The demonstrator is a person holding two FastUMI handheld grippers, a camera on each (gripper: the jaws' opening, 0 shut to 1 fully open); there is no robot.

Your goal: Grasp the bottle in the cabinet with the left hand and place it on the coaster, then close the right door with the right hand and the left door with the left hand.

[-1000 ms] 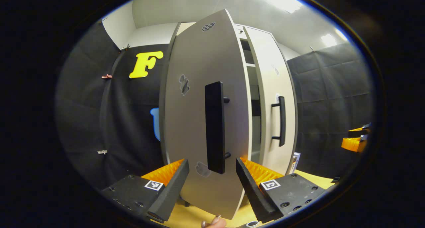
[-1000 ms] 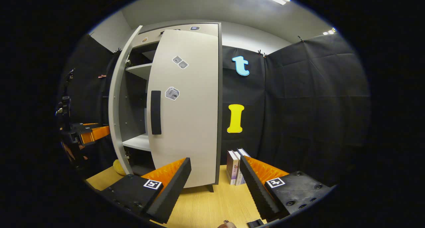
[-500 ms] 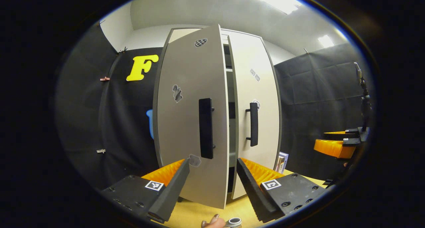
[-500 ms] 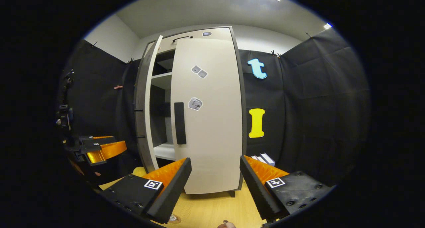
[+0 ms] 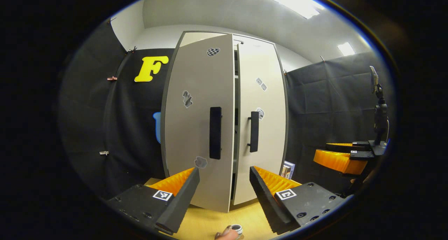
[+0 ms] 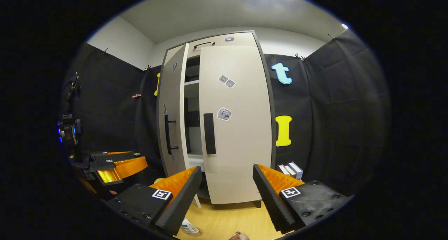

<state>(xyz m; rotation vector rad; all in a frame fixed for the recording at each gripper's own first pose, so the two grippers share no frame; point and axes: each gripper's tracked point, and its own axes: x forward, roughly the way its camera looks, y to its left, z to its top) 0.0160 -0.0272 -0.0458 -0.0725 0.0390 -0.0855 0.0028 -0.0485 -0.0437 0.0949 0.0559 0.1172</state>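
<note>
The tall pale cabinet (image 5: 224,44) stands ahead on the wooden table. Its left door (image 5: 196,128) is a little ajar, with a dark gap beside its black handle (image 5: 215,132). The right door (image 5: 266,128) lies almost flush. My left gripper (image 5: 224,198) is open and empty, back from the left door. My right gripper (image 6: 227,198) is open and empty too, facing the right door (image 6: 234,135). The left door (image 6: 173,121) stands ajar with shelves showing behind it. The bottle (image 6: 189,227) stands low on the table on a brown coaster; its cap (image 5: 237,228) shows by a fingertip.
Several books (image 6: 290,170) stand right of the cabinet. The other gripper (image 5: 341,157) hangs at the right in the left gripper view, and the left one (image 6: 115,163) at the left in the right gripper view. A yellow object (image 6: 159,180) lies by the cabinet's foot.
The left door has swung from wide open to nearly closed and the right door has closed further. Both grippers have drawn back from the cabinet, bringing the bottle into view.
</note>
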